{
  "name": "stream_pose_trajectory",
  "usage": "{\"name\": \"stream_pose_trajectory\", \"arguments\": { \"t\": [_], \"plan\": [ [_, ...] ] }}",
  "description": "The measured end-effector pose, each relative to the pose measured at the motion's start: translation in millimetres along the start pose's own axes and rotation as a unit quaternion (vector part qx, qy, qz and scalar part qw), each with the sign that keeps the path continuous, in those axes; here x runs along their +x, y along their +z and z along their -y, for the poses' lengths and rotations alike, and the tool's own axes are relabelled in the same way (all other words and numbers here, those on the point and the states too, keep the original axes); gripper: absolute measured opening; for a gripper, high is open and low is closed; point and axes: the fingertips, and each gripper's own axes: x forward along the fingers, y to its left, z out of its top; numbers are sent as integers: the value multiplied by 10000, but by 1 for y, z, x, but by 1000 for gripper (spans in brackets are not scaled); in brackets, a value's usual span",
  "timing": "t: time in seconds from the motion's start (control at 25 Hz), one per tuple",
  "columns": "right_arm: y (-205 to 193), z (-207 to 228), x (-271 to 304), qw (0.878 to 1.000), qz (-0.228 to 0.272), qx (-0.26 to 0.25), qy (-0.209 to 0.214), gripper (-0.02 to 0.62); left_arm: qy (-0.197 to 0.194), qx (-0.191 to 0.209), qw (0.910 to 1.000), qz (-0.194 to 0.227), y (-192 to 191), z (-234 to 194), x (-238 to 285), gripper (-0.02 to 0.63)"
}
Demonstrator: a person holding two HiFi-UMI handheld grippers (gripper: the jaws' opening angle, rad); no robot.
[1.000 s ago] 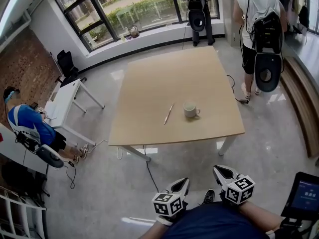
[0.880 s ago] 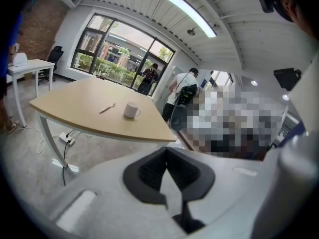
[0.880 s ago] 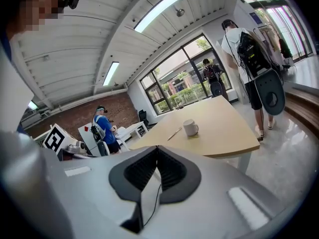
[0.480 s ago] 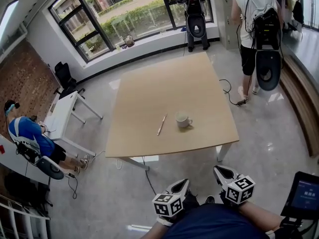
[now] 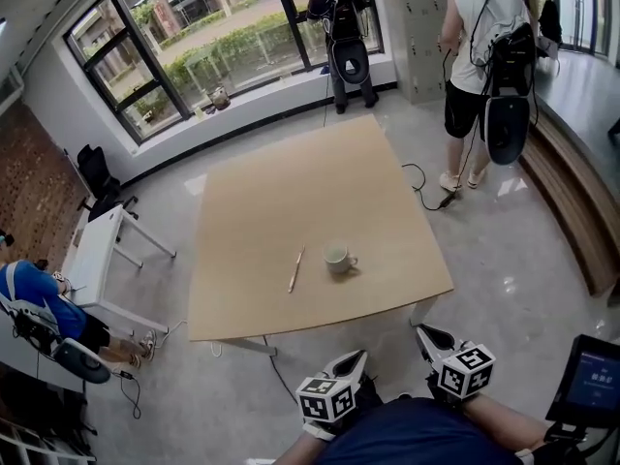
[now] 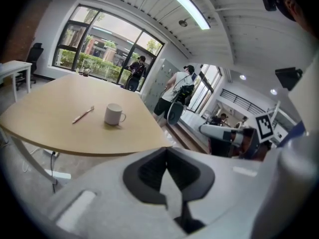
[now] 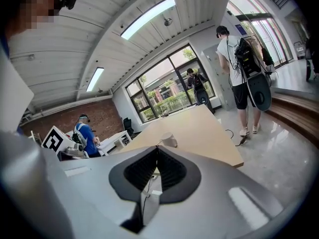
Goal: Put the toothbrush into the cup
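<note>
A pale toothbrush [image 5: 295,269] lies flat on the wooden table [image 5: 291,192], just left of a white cup [image 5: 338,259] that stands upright with its handle to the right. Both are well away from my grippers. The left gripper [image 5: 352,360] and the right gripper [image 5: 430,337] are held low in front of my body, above the floor short of the table's near edge, both shut and empty. In the left gripper view the toothbrush [image 6: 82,114] and cup [image 6: 113,114] show far beyond the shut jaws. In the right gripper view the cup [image 7: 168,140] peeks over the jaws.
Two people with backpacks stand beyond the table, one at the window [image 5: 341,27], one at the right [image 5: 480,56]. A seated person in blue [image 5: 39,308] and a white side table [image 5: 97,255] are at the left. A cable [image 5: 426,187] trails on the floor. A screen [image 5: 591,381] is at lower right.
The head view has shifted, so the table, toothbrush and cup now sit lower and further left in it. Both grippers stay shut in the same spot in front of my body.
</note>
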Motion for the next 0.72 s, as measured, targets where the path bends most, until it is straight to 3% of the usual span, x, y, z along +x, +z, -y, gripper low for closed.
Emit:
{"name": "stream_pose_trajectory", "arguments": {
  "t": [0.72],
  "plan": [
    [46, 10, 130, 9984, -348, 7, -436, 11, -385, -263, 9989, -75, 95, -103, 46, 5]
  ]
}}
